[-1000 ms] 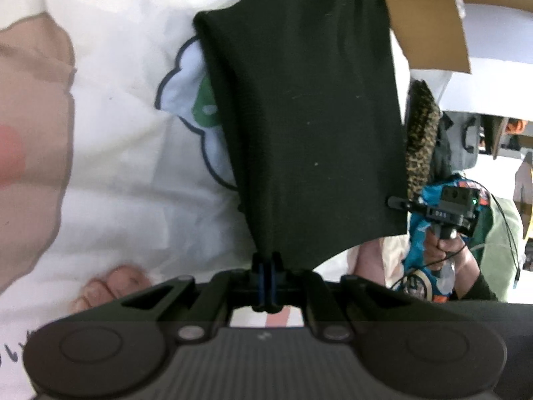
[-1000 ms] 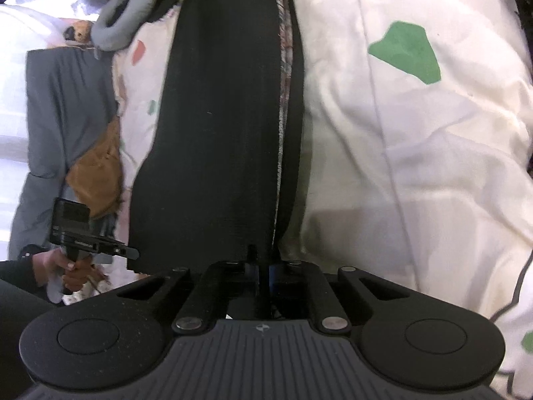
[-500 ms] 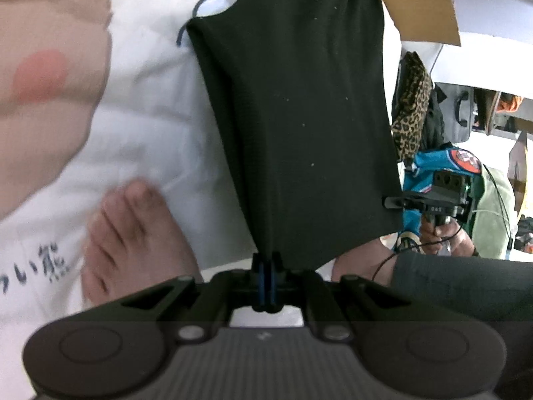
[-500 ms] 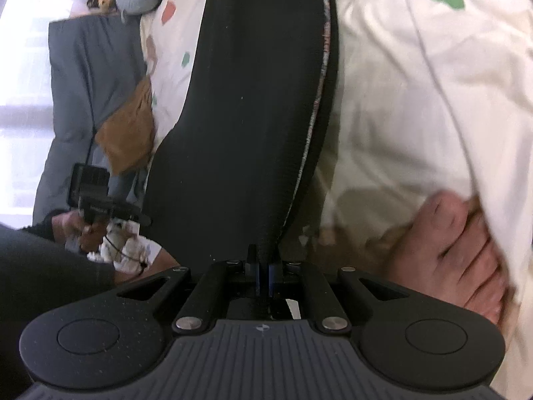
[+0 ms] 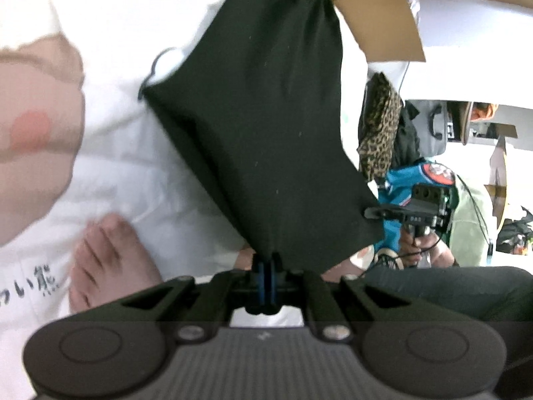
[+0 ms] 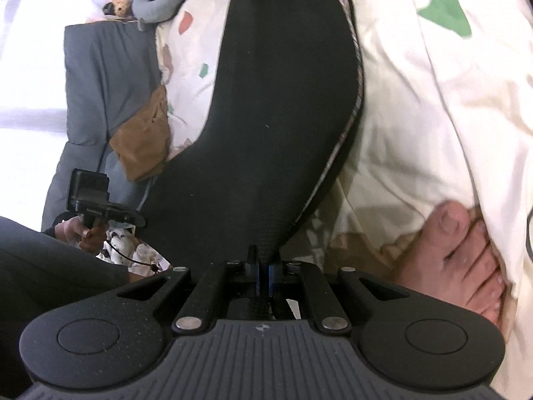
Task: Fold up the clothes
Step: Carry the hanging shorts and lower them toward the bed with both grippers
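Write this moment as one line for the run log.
left claw: shut on black knit garment | right claw: shut on black knit garment | garment: lifted over white printed bedsheet | fold: unfinished

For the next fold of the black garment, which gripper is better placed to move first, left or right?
Neither clearly: the left gripper and the right gripper are both shut on corners of the black garment, lifted over the bedsheet. They probably should move together.

You've got matt black knit garment (image 5: 266,126), crinkled printed cotton sheet (image 6: 433,106), matt ribbed-plastic right gripper (image 6: 262,271).
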The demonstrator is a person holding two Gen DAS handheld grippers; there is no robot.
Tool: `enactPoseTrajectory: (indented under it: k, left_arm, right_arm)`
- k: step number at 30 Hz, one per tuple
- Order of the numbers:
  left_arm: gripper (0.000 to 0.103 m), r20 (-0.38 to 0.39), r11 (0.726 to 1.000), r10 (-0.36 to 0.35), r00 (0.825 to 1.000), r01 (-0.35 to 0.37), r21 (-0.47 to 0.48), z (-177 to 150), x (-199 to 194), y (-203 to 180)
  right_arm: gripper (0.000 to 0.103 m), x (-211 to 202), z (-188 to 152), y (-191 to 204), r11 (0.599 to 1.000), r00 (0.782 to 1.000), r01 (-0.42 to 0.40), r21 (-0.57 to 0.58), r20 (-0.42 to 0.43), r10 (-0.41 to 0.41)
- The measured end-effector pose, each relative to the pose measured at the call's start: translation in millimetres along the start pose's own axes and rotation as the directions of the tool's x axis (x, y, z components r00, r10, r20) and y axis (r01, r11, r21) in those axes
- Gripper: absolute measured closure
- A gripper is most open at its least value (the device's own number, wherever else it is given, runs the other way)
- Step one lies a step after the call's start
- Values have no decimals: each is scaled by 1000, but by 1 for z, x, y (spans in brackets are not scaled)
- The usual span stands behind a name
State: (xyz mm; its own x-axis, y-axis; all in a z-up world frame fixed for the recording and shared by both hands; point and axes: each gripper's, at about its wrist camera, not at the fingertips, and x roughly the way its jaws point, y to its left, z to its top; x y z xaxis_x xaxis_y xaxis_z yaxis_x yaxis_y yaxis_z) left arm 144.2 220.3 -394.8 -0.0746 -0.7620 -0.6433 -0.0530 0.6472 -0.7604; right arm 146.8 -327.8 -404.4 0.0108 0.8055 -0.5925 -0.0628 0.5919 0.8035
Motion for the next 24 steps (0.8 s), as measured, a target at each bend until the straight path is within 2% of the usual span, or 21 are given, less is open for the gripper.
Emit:
enactPoseTrajectory:
  k: [8, 12, 21, 24]
  left_arm:
    - [99, 93, 998, 49, 994, -52, 27, 30, 3, 1]
    - [99, 165, 999, 39, 985, -40, 4, 41, 1, 5]
    - [99, 283, 998, 32, 959, -46, 45, 74, -10, -6]
    - [99, 334, 998, 32, 942, -51, 47, 90, -11, -10]
  right_arm:
    - [100, -3, 22, -7, 1000, 993, -6, 19, 118, 4]
    - [100, 5, 34, -14, 999, 986, 1, 38, 169, -7]
    - [100, 6, 64, -11, 1000, 966, 20, 6, 258, -21]
    - [100, 2, 75, -8, 998, 963, 45, -34, 266, -34]
